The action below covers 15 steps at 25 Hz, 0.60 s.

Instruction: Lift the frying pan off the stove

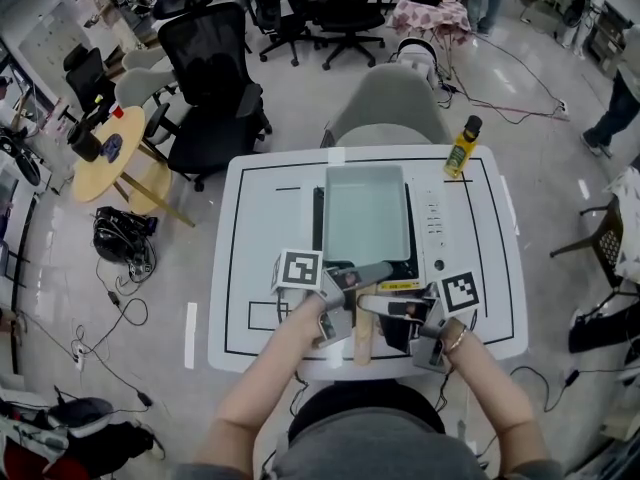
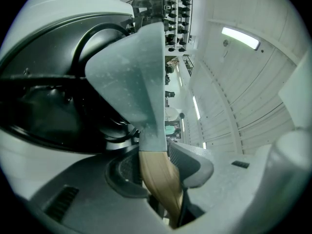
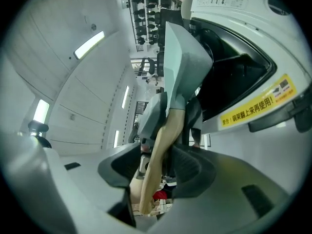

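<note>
A pale green rectangular frying pan (image 1: 365, 213) lies over the black stove (image 1: 318, 230), its wooden handle (image 1: 363, 340) pointing toward me. My left gripper (image 1: 356, 286) comes in from the left and is shut on the handle. My right gripper (image 1: 374, 310) comes in from the right and holds the handle lower down. In the left gripper view the handle (image 2: 158, 179) runs between the pads, with the pan (image 2: 131, 77) ahead. The right gripper view shows the handle (image 3: 158, 155) pinched between the right gripper's pads, with the pan (image 3: 183, 57) beyond. I cannot tell whether the pan touches the stove.
The stove is set in a white table (image 1: 262, 268), with a row of controls (image 1: 433, 223) to the pan's right. A yellow bottle (image 1: 461, 148) stands at the table's back right. A grey chair (image 1: 390, 108) and a black office chair (image 1: 215, 88) stand behind the table.
</note>
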{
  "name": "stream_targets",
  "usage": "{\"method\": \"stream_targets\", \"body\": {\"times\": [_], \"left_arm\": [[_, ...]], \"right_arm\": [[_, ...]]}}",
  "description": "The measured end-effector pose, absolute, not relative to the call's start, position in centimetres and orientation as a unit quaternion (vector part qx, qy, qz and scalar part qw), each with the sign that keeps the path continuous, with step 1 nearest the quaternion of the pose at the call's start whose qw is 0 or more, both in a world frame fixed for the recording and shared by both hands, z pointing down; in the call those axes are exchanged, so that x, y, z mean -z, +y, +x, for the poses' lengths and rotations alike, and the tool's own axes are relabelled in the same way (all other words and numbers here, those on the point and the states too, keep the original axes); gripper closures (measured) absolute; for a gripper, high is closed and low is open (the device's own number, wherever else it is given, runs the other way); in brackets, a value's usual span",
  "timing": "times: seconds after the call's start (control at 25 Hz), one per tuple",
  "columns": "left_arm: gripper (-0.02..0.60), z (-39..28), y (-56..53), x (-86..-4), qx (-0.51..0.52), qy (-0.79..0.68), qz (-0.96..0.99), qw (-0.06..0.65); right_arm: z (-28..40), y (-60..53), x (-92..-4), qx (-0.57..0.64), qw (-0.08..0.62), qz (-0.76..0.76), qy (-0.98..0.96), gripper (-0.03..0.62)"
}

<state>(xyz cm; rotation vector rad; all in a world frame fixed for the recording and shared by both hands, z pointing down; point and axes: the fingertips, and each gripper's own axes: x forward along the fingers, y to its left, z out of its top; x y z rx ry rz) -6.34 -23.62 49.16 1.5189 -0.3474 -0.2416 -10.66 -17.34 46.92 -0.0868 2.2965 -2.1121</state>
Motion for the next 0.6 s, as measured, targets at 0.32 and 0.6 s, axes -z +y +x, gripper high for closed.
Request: {"method": "stream_targets", "body": {"times": [0.32, 0.6], "left_arm": [[0.44, -6.2, -23.67, -49.21, 0.095, -0.158, 0.697, 0.693], [0.44, -6.4, -23.67, -48.82, 0.1, -0.162, 0.69, 0.698]], "right_arm": [[-11.07, -17.36, -47.79, 0.676, -0.013, -0.008, 0.736, 0.441], [-10.99, -17.46, -47.42, 0.684, 0.0, -0.027, 0.729, 0.45]]}}
